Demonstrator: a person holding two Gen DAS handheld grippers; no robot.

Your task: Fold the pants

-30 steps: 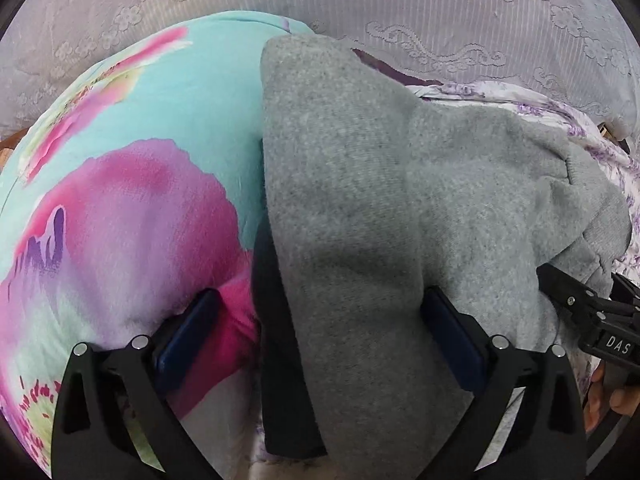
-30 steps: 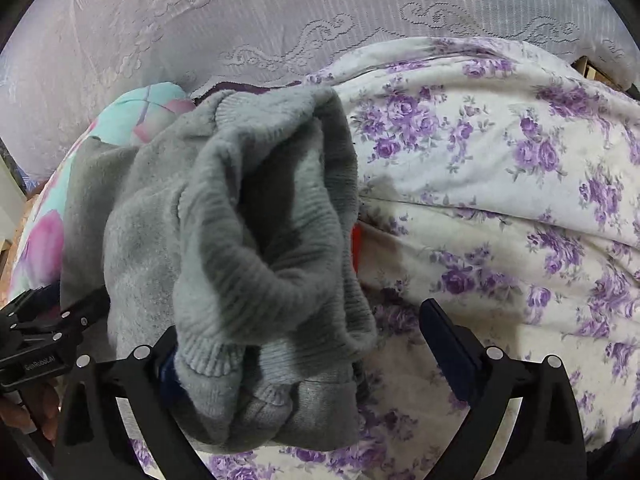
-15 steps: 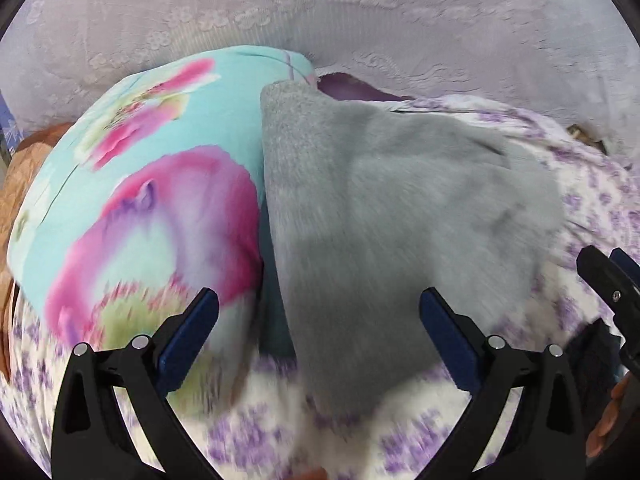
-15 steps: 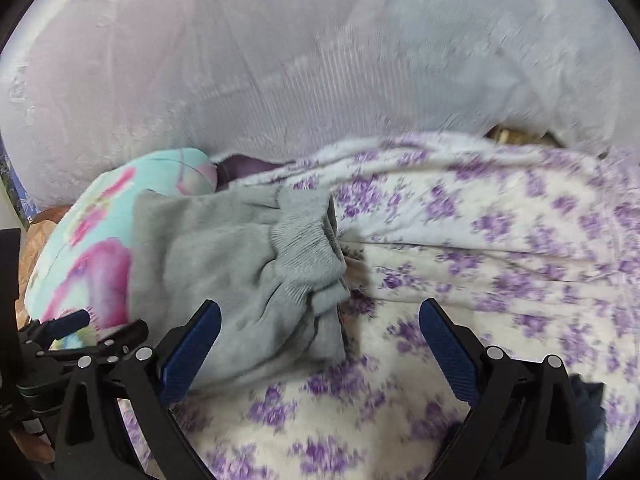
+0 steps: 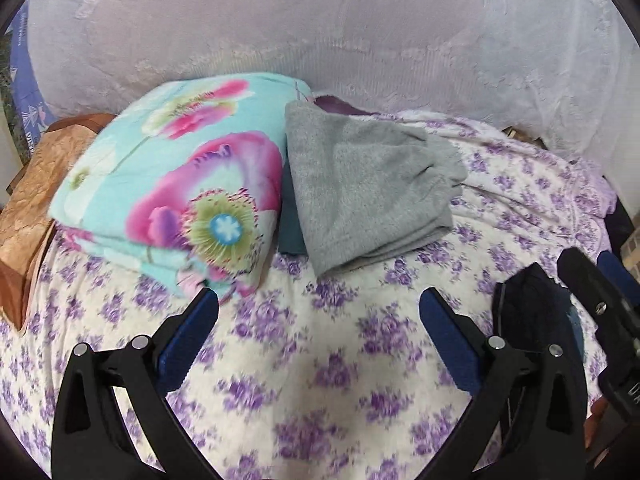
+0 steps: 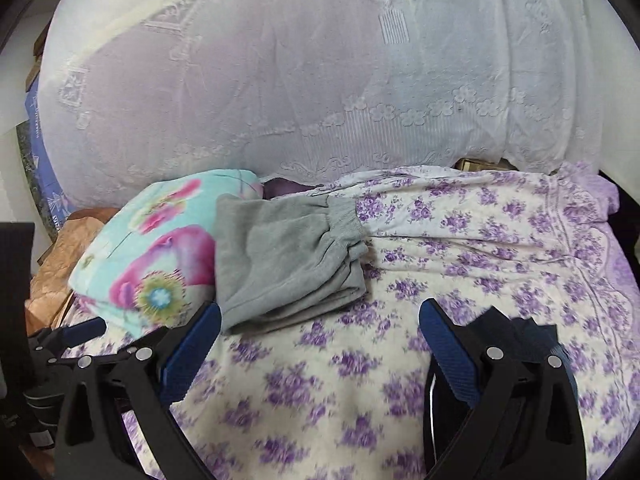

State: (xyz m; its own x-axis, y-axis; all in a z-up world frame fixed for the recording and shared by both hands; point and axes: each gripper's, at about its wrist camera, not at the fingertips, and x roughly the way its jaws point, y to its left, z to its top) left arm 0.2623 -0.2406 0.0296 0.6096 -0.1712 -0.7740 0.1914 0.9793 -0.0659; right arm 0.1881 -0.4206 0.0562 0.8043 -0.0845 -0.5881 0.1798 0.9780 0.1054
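The grey pants (image 5: 368,192) lie folded in a compact stack on the purple-flowered bedsheet (image 5: 320,360), against the right side of a folded floral blanket (image 5: 172,192). They also show in the right wrist view (image 6: 288,260), ribbed cuffs at the far right. My left gripper (image 5: 320,320) is open and empty, hovering over the sheet in front of the pants. My right gripper (image 6: 320,336) is open and empty, also in front of the stack. Neither touches the pants.
A dark garment (image 5: 532,312) lies on the sheet at the right, also beside my right gripper (image 6: 520,332). A white lace curtain (image 6: 320,80) hangs behind the bed. A brown cushion (image 5: 28,200) sits at the far left. Dark teal cloth (image 5: 290,236) peeks from under the pants.
Both grippers have pulled back from the folded grey pants, which rest on the bed. The right gripper had the cuffs between its fingers a second ago and is now clear.
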